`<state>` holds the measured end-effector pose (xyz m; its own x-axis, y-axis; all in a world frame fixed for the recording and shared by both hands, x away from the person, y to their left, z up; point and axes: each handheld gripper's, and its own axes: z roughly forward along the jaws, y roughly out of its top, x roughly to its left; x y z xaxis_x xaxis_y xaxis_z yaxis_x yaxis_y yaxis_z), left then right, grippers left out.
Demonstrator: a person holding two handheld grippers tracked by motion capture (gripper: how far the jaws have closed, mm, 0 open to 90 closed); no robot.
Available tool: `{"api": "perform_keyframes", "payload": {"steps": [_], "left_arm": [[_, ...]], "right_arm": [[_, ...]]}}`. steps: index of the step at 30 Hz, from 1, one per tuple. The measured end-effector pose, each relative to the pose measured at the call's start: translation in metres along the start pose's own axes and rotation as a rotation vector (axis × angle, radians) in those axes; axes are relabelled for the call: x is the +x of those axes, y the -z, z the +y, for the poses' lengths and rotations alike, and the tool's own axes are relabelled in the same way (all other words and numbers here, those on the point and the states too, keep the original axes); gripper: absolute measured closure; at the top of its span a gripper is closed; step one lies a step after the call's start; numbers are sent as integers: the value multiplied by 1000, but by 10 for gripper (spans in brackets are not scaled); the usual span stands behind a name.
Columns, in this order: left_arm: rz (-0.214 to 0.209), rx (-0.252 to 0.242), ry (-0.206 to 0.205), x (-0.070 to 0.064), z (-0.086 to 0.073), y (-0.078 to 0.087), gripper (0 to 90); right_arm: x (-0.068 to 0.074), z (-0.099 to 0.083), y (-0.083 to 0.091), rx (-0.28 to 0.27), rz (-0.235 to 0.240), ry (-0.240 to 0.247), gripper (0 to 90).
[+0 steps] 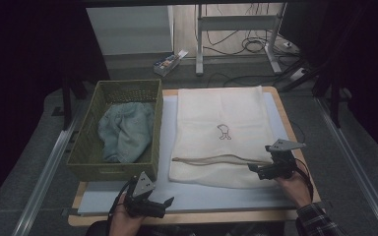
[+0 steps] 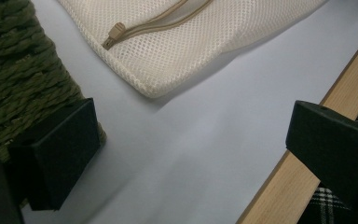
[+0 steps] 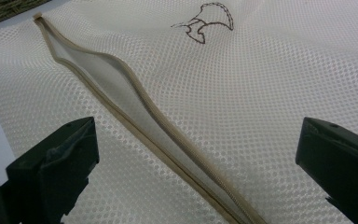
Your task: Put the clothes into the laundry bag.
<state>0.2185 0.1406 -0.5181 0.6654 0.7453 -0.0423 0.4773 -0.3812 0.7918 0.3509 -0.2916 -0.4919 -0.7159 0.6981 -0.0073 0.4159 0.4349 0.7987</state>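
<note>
Left gripper (image 1: 163, 202) hovering at the worktop's near edge, jaws spread, empty. Woven basket (image 1: 86, 147) holding denim garment (image 1: 125, 130), left side. Mesh laundry bag (image 1: 216, 113) lying centre-right, zipper (image 1: 211, 160) gaping. Right gripper (image 1: 254, 168) hovering over the bag's near right corner, jaws spread.

The high view looks down from above; both gripper views skim close over the mesh bag (image 1: 220, 135) they share

I can read no words or numbers; the mesh bag (image 1: 221, 137) bears just a small stitched emblem (image 3: 204, 21).
</note>
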Motion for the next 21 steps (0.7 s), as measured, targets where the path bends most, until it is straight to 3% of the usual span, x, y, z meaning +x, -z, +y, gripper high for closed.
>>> {"api": "perform_keyframes", "payload": {"steps": [21], "left_arm": [[-2, 7, -9, 0, 0, 0, 29]], "right_arm": [[2, 0, -3, 4, 10, -3, 0]]}}
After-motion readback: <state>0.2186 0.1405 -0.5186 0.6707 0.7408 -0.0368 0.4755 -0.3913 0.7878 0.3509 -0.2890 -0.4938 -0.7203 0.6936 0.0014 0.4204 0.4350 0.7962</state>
